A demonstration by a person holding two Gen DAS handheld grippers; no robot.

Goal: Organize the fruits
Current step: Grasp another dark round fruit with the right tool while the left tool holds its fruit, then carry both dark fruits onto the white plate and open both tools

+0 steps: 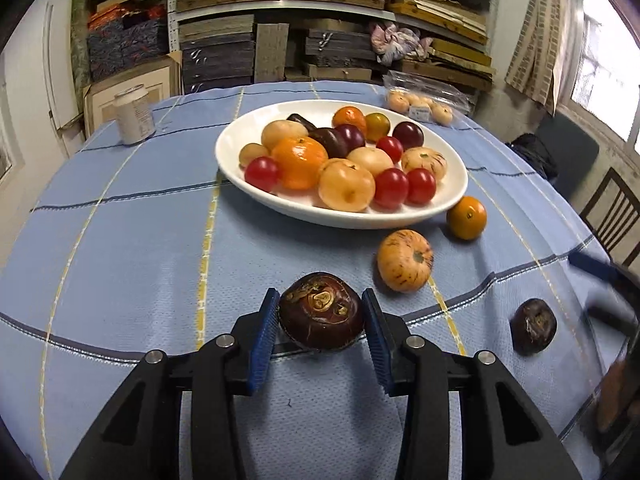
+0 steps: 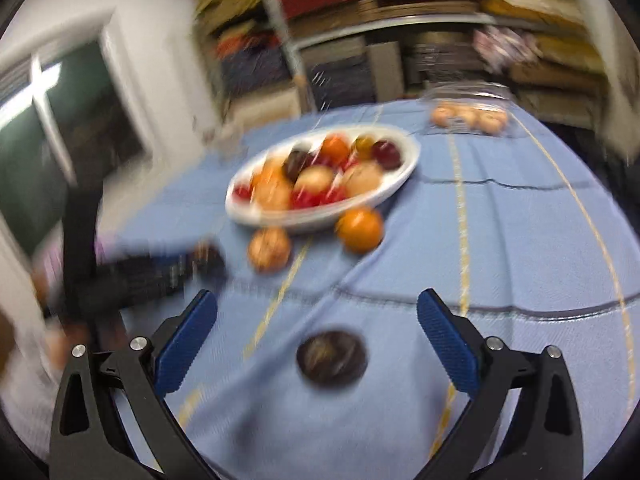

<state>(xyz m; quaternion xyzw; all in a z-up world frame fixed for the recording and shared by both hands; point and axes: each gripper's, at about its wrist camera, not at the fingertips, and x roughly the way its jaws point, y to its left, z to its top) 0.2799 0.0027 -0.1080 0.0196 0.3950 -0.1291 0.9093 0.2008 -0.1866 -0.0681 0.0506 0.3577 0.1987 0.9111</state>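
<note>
The left claw (image 1: 322, 312) is clenched on a dark brown fruit (image 1: 321, 310) just above the blue-clothed surface (image 1: 140, 260); lift it straight, then lower gently into the crowded white bowl (image 1: 240, 136). In the blurred right view, the right claw (image 2: 318, 316) appears released over a second dark fruit (image 2: 331, 356).

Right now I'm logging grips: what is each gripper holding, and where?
Left gripper: dark fruit, pinched at its sides. Right gripper: open, nothing held.
</note>
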